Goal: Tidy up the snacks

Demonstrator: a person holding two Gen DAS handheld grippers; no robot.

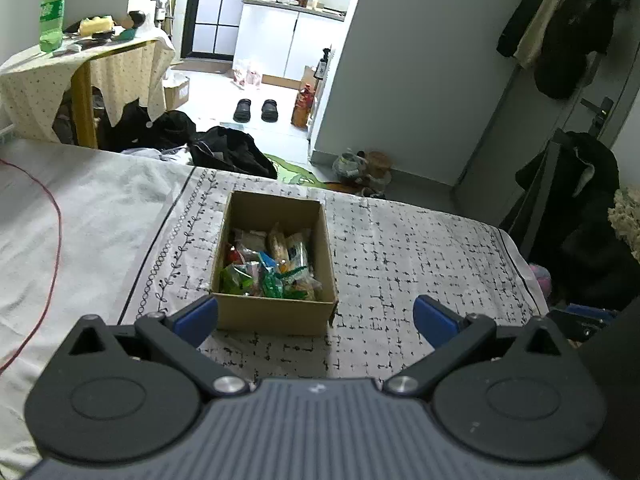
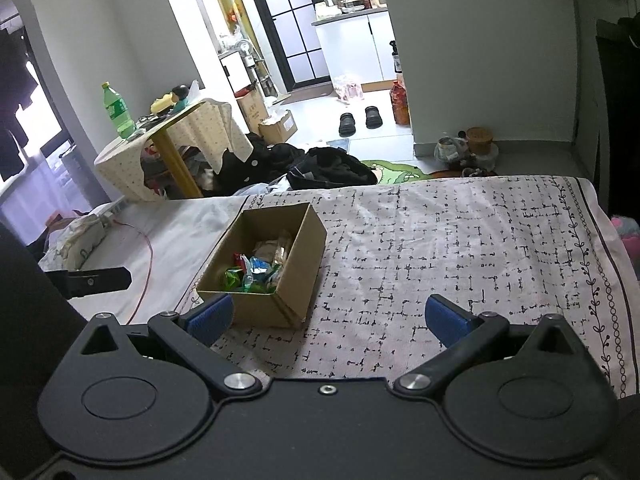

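An open cardboard box [image 1: 276, 312] sits on the patterned cloth [image 1: 420, 248] over the bed. It holds several wrapped snacks [image 1: 272, 264] in green, blue, red and clear packets. My left gripper [image 1: 316, 318] is open and empty, just in front of the box's near wall. In the right wrist view the box [image 2: 296, 264] stands ahead and to the left, with the snacks [image 2: 256, 268] inside. My right gripper [image 2: 328, 318] is open and empty, above the cloth [image 2: 460, 240] to the right of the box.
A red cable [image 1: 52, 208] runs over the plain sheet at left. A side table [image 1: 80, 60] with a green bottle [image 1: 52, 12] stands beyond the bed. Dark clothes [image 1: 228, 152] and shoes [image 1: 256, 110] lie on the floor. The left device's black part [image 2: 96, 280] shows at left.
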